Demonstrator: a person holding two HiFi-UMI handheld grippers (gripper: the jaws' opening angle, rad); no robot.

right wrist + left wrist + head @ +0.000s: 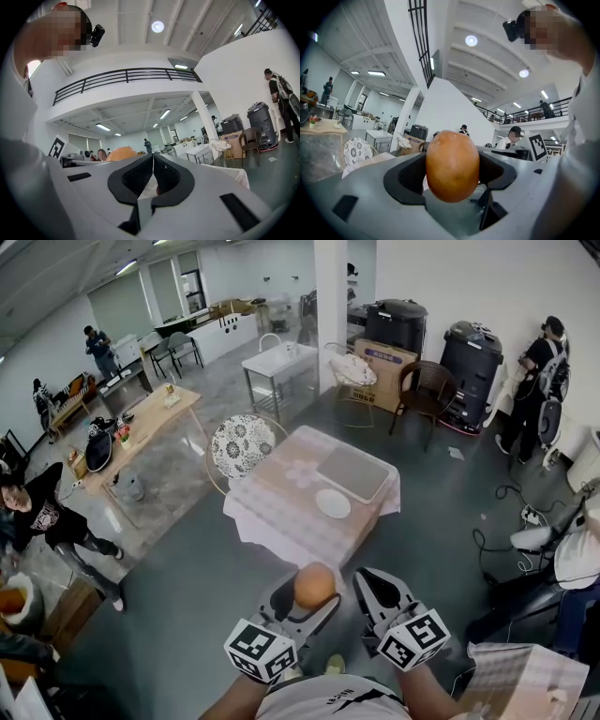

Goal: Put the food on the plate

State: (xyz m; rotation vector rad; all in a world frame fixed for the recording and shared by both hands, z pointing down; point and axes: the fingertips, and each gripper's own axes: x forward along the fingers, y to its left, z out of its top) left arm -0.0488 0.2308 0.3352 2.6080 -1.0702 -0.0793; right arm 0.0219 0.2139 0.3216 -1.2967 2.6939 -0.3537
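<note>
An orange round food item (314, 586) sits clamped between the jaws of my left gripper (307, 592), held up in the air well short of the table; it fills the middle of the left gripper view (452, 165). My right gripper (371, 579) is beside it, shut with nothing between its pads (153, 177). The orange item also peeks over the right gripper's left jaw (121, 153). A white round plate (333, 503) lies bare on the checked-cloth table (272, 502) ahead, next to a grey tray (352, 472).
A patterned round chair (241, 443) stands left of the table, a wicker chair (352, 372) and a brown chair (425, 389) behind it. People stand at the left (47, 517) and far right (536, 381). Cables (511, 512) trail over the grey floor.
</note>
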